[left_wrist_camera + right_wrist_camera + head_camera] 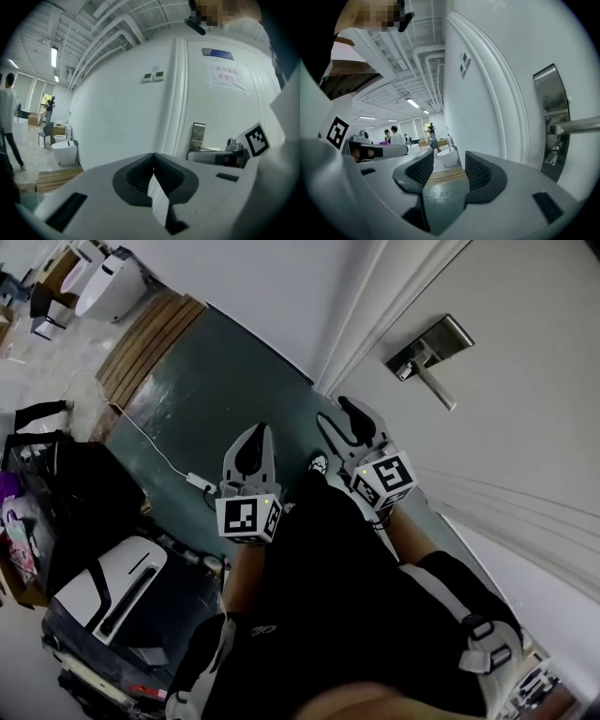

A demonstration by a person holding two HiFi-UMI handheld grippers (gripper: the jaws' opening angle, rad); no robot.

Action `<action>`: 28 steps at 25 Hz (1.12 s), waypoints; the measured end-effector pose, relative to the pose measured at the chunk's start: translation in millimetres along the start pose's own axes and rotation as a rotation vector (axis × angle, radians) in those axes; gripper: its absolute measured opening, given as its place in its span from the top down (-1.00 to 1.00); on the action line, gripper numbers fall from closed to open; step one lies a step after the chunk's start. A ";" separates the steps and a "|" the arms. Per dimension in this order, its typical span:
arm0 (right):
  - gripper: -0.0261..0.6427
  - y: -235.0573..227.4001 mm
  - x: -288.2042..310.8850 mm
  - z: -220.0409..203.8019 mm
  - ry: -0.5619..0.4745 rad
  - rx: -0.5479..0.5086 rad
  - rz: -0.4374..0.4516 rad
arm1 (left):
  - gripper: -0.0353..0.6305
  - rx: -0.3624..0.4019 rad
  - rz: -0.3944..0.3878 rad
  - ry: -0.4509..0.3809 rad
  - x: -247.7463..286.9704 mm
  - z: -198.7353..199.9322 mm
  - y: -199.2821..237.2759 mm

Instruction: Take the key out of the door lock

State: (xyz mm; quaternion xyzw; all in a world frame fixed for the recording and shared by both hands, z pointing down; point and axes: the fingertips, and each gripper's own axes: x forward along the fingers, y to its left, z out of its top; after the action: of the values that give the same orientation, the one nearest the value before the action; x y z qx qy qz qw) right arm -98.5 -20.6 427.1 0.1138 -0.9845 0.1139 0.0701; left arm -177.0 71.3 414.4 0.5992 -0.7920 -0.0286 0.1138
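The white door carries a metal lock plate with a lever handle. In the right gripper view the plate and handle sit at the far right, and a small silver key sticks out of the lock below the handle. My right gripper is open and empty, well short of the lock; its jaws point left of the plate. My left gripper is shut on nothing and hangs beside it. From the left gripper view the lock plate shows behind.
The white door frame and wall lie left of the lock. On the dark green floor a white cable runs. A wooden platform, toilets, a black bag and people are farther off.
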 end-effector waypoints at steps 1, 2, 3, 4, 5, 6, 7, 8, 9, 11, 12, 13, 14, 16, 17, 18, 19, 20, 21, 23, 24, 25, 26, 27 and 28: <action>0.29 -10.5 -2.2 -2.0 0.005 0.011 -0.020 | 0.82 0.005 -0.026 0.012 12.1 -1.8 -6.3; 0.29 -20.3 -4.7 -4.1 0.009 0.023 -0.040 | 0.82 0.009 -0.051 0.025 23.3 -3.9 -12.9; 0.29 -30.0 -7.6 -6.2 0.012 0.036 -0.059 | 0.82 0.013 -0.075 0.038 34.0 -6.4 -19.8; 0.29 -39.9 -11.1 -8.4 0.014 0.052 -0.078 | 0.82 0.017 -0.100 0.053 44.6 -9.4 -27.3; 0.29 -50.1 -15.2 -11.1 0.015 0.073 -0.097 | 0.82 0.022 -0.124 0.067 55.2 -12.9 -35.3; 0.29 -60.7 -19.2 -14.1 0.017 0.096 -0.114 | 0.82 0.028 -0.148 0.082 65.8 -16.4 -43.4; 0.29 -71.1 -22.5 -17.2 0.018 0.120 -0.129 | 0.82 0.035 -0.169 0.094 76.4 -19.7 -50.8; 0.30 -81.0 -25.0 -20.1 0.020 0.140 -0.141 | 0.82 0.043 -0.187 0.106 86.6 -22.7 -57.4; 0.30 -89.7 -27.2 -23.3 0.023 0.157 -0.151 | 0.82 0.051 -0.202 0.116 95.8 -25.9 -63.4; 0.30 -103.2 -32.7 -31.2 0.031 0.189 -0.170 | 0.82 0.062 -0.225 0.139 110.0 -32.8 -73.6; 0.30 -109.2 -35.4 -34.9 0.034 0.207 -0.179 | 0.82 0.066 -0.235 0.149 116.2 -36.0 -78.1; 0.30 -115.0 -38.0 -37.9 0.033 0.226 -0.189 | 0.82 0.071 -0.246 0.158 122.2 -39.0 -82.6; 0.30 -120.5 -40.8 -40.4 0.030 0.245 -0.199 | 0.82 0.075 -0.260 0.168 127.7 -42.2 -87.4; 0.30 -128.9 -47.5 -45.0 0.019 0.284 -0.222 | 0.82 0.084 -0.294 0.186 136.4 -49.0 -96.7; 0.30 -132.0 -50.7 -47.2 0.013 0.303 -0.236 | 0.82 0.088 -0.312 0.195 139.9 -51.7 -100.6; 0.30 -135.0 -53.9 -49.2 0.006 0.323 -0.251 | 0.82 0.091 -0.329 0.203 143.2 -53.6 -103.9; 0.30 -138.3 -57.0 -50.9 -0.001 0.344 -0.269 | 0.82 0.094 -0.345 0.211 146.5 -55.1 -107.1; 0.30 -141.8 -60.0 -52.3 -0.010 0.365 -0.287 | 0.82 0.096 -0.361 0.218 150.0 -56.6 -110.1; 0.30 -145.7 -62.8 -53.5 -0.020 0.386 -0.305 | 0.82 0.098 -0.375 0.224 153.8 -58.3 -113.0; 0.30 -154.0 -67.4 -56.4 -0.040 0.426 -0.340 | 0.82 0.100 -0.405 0.236 161.4 -62.5 -118.7; 0.31 -158.5 -69.3 -58.2 -0.050 0.445 -0.359 | 0.82 0.100 -0.422 0.242 164.7 -64.8 -121.6; 0.31 -163.4 -71.1 -60.0 -0.063 0.466 -0.380 | 0.82 0.100 -0.441 0.249 167.9 -67.1 -124.3; 0.30 -168.7 -72.6 -61.4 -0.079 0.492 -0.403 | 0.82 0.101 -0.460 0.257 171.2 -69.2 -126.5; 0.30 -174.1 -73.8 -62.3 -0.100 0.523 -0.426 | 0.82 0.102 -0.480 0.265 174.7 -70.8 -128.0; 0.30 -179.0 -74.6 -62.9 -0.125 0.560 -0.448 | 0.82 0.102 -0.498 0.273 178.5 -72.1 -128.6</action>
State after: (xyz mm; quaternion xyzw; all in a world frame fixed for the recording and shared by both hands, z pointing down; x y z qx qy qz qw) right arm 23.4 -159.8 512.8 0.3480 -0.8682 0.3536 -0.0009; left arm -86.0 -128.7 487.2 0.7786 -0.5980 0.0654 0.1785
